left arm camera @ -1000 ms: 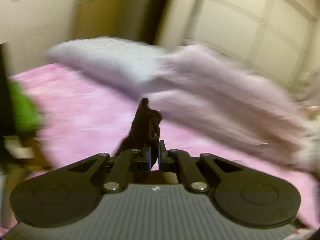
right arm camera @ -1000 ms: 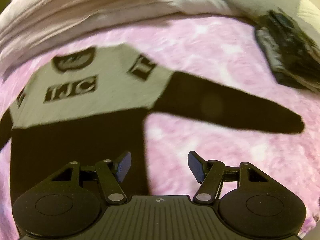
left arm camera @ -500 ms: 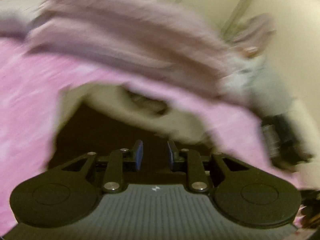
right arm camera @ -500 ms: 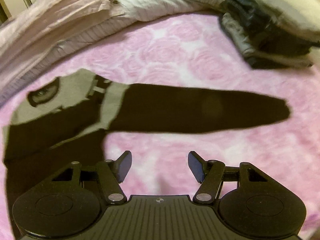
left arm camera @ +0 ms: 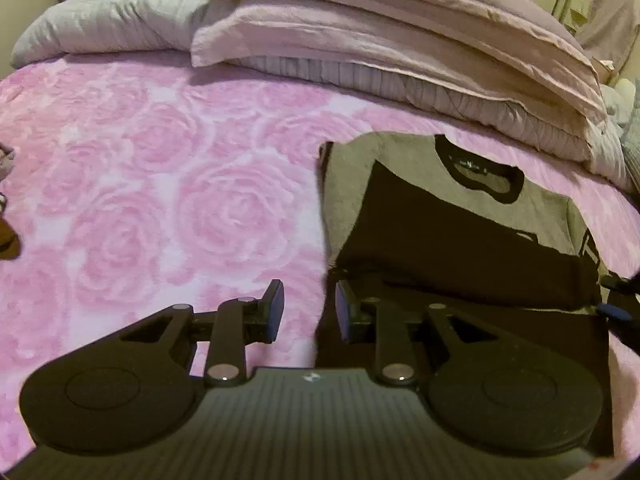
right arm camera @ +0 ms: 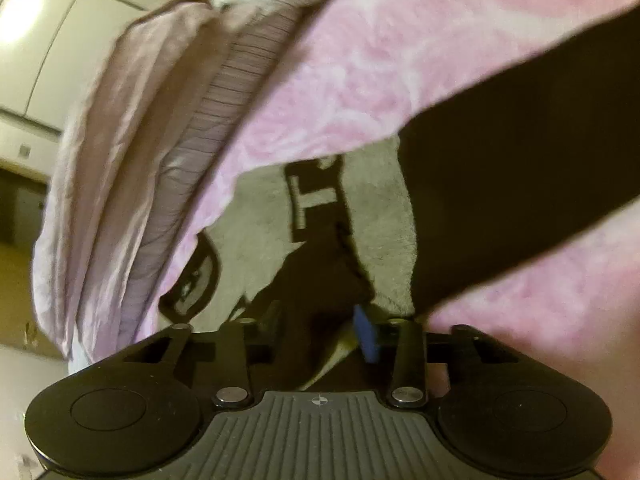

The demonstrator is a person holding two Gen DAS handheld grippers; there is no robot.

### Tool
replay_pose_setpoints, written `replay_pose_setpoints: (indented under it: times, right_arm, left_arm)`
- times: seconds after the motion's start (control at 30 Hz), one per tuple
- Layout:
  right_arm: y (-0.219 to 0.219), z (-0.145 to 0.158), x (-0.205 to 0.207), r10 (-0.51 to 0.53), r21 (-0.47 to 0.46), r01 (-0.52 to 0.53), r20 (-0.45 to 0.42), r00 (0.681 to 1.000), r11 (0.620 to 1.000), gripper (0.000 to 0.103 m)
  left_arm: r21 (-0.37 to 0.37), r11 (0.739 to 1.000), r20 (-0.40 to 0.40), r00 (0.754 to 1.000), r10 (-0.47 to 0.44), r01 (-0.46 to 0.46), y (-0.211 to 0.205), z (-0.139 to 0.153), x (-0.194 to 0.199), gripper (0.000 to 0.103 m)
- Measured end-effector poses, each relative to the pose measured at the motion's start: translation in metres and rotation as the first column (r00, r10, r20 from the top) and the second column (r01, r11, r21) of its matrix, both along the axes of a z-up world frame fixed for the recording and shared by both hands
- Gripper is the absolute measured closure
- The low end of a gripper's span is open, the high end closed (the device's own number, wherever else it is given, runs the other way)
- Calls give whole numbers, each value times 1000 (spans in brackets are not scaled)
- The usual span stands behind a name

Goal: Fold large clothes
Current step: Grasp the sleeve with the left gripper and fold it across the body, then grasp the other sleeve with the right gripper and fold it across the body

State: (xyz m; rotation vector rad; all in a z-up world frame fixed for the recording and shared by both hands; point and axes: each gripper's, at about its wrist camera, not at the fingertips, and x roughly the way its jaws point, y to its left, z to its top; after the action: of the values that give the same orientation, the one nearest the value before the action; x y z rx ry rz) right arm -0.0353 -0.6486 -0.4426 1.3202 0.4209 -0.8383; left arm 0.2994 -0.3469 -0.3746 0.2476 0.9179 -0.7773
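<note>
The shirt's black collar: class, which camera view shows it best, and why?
The left wrist view. There the collar lies whole and sharp on the grey-and-black shirt, spread on the pink blanket. The right wrist view is tilted and blurred: it shows only part of the collar, beside the shirt's lettering.

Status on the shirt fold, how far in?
Early. Done: one black sleeve lies folded across the grey chest of the shirt. In hand: left tongs open, holding nothing, at the shirt's edge; right tongs open over dark fabric. Left: other sleeve still stretched out on the pink blanket, then the body folds.
</note>
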Motion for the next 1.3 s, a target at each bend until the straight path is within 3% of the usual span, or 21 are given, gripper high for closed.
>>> replay_pose_setpoints:
  times: [0.03, 0.1, 0.17, 0.2, 0.27, 0.37, 0.47, 0.57, 0.67, 0.7, 0.73, 0.77, 0.8, 0.83, 0.93, 1.0, 1.07, 1.13, 1.17, 1.23, 1.3]
  right_arm:
    - [-5, -6, 1, 1, 17, 0, -44, 999, 1000, 94]
    - [-6, -1, -6, -6, 28, 7, -53, 999, 1000, 94]
    - [-2, 14, -26, 8, 21, -6, -79, 997, 1000, 87]
    - [1, 19, -41, -8, 4, 8, -80, 997, 1000, 82]
    - [6, 28, -89, -117, -43, 114, -94, 989, 993, 55]
    - [1, 29, -171, -324, -70, 317, -133, 937, 946, 53]
    - [-6, 23, -247, -527, -74, 522, -93, 845, 850, 53]
    - [-15, 10, -293, -633, -32, 633, -1, 774, 774, 54]
    - [-26, -4, -305, -654, -5, 656, 65, 753, 755, 55]
    - [-30, -6, -305, -658, -4, 659, 69, 750, 752, 56]
    - [-32, -7, -305, -661, -10, 663, 69, 747, 749, 64]
    - [-36, -5, -303, -662, -22, 664, 60, 747, 747, 92]
    - [-40, -2, -301, -654, -39, 655, 34, 755, 754, 98]
    - [-46, 0, -294, -640, -60, 639, 0, 768, 767, 99]
    - [-54, 40, -258, -583, -256, 535, -175, 793, 805, 99]
    - [-58, 78, -210, -501, -406, 361, -322, 803, 840, 99]
    - [-56, 112, -154, -404, -513, 161, -406, 820, 843, 99]
    - [-39, 141, -88, -289, -609, -50, -446, 847, 791, 99]
    - [-24, 155, -49, -214, -650, -175, -473, 855, 739, 99]
    - [10, 168, 12, -103, -702, -326, -494, 863, 633, 99]
    - [57, 173, 69, 35, -742, -451, -502, 864, 496, 99]
  left_arm:
    - [10, 1000, -12, 1000, -4, 4, -4, -2, 0, 80]
    - [28, 1000, -43, 999, -9, 10, -6, -8, -1, 80]
    - [35, 999, -55, 998, -26, 28, -5, -12, -3, 76]
    - [46, 998, -53, 998, -32, 34, -3, -13, -6, 69]
    - [70, 997, -58, 998, -35, 39, 0, -15, -8, 68]
    - [87, 996, -90, 996, -20, 28, 7, -18, -8, 67]
    - [96, 995, -102, 995, -4, 14, 12, -18, -9, 67]
    - [100, 995, -113, 994, 8, 4, 13, -17, -11, 67]
    - [101, 995, -124, 992, 14, -1, 12, -16, -14, 67]
    - [100, 995, -126, 992, 13, -1, 11, -15, -15, 67]
    - [100, 995, -127, 992, 12, 0, 11, -15, -16, 67]
    - [99, 995, -126, 992, 13, 0, 10, -14, -17, 67]
    - [95, 996, -128, 992, 14, -2, 11, -13, -18, 67]
    - [89, 996, -130, 991, 18, -6, 12, -11, -17, 67]
    - [76, 997, -126, 992, 33, -24, 19, -7, -15, 67]
    - [63, 997, -122, 991, 48, -40, 27, -3, -11, 67]
    - [54, 997, -123, 990, 66, -60, 35, -2, -6, 67]
    - [54, 995, -123, 988, 90, -84, 42, -1, -1, 67]
    - [50, 994, -127, 987, 103, -97, 46, -1, 2, 67]
    - [39, 992, -138, 983, 123, -119, 54, -1, 7, 67]
    - [33, 991, -143, 980, 136, -133, 60, -1, 11, 67]
